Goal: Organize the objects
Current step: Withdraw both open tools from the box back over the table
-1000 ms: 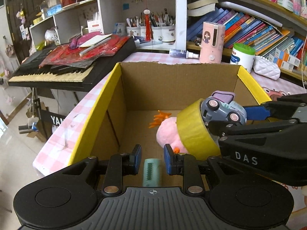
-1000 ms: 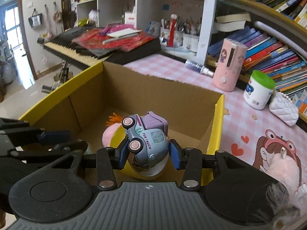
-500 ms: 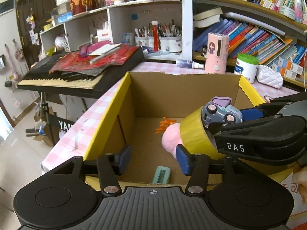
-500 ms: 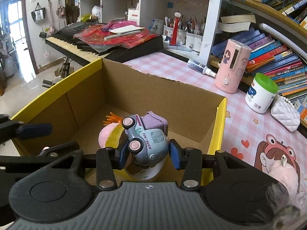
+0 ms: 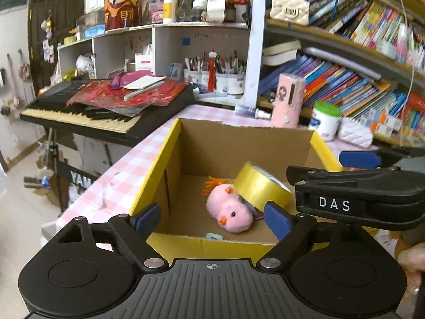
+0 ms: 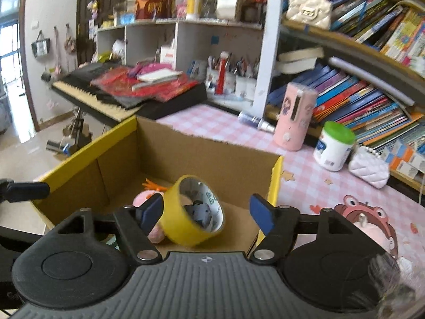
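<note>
A cardboard box (image 5: 170,154) with yellow rims stands on the pink checked table. Inside lie a pink plush chick (image 5: 229,211), a yellow tape roll (image 5: 261,188) leaning on it, and a small teal toothed piece (image 5: 214,236) by the near wall. My left gripper (image 5: 212,219) hovers over the near rim, jaws opening, nothing between them. My right gripper (image 6: 206,212) is above the box's right side, jaws opening too. The grey toy truck (image 6: 200,211) sits inside the tape roll (image 6: 180,218), clear of the pads. The chick (image 6: 143,199) is partly hidden behind the left pad.
A keyboard (image 5: 106,111) piled with red papers stands left of the table. Behind the box (image 6: 276,175) are a pink tumbler (image 6: 294,119), a green-lidded white jar (image 6: 333,146), a white quilted pouch (image 6: 369,167), a spray bottle (image 6: 255,121) and bookshelves. A person's hand (image 5: 410,255) shows lower right.
Both grippers opened and drew up and back from the box. The left one let go of the teal piece. The right one released the toy truck, which dropped into the tape roll.
</note>
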Available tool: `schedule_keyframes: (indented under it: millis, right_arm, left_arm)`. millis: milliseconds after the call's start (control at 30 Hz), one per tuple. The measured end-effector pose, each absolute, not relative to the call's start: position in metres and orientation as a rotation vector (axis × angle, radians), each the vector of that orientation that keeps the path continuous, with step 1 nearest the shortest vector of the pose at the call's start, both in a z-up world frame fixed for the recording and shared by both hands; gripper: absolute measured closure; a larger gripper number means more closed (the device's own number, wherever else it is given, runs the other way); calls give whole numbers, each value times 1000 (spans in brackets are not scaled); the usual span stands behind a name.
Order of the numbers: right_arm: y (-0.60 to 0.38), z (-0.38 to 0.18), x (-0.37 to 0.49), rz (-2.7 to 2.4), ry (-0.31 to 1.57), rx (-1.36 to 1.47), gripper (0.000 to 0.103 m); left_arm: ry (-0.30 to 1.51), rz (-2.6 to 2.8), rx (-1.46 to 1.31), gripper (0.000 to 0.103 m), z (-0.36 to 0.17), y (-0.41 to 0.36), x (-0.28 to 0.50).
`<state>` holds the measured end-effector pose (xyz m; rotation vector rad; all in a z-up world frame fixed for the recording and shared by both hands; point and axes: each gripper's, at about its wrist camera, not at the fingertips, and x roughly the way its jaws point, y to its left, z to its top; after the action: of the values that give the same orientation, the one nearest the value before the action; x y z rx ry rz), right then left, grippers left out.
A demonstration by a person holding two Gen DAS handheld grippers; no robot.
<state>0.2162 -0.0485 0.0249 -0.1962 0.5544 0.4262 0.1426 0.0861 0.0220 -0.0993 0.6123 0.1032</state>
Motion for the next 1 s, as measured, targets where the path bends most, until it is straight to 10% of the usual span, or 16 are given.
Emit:
schedule_keyframes:
  millis: [1000]
  right_arm:
    - [-42, -6, 35, 221, 642, -187, 19]
  left_arm:
    - [722, 166, -104, 12, -2, 120, -12]
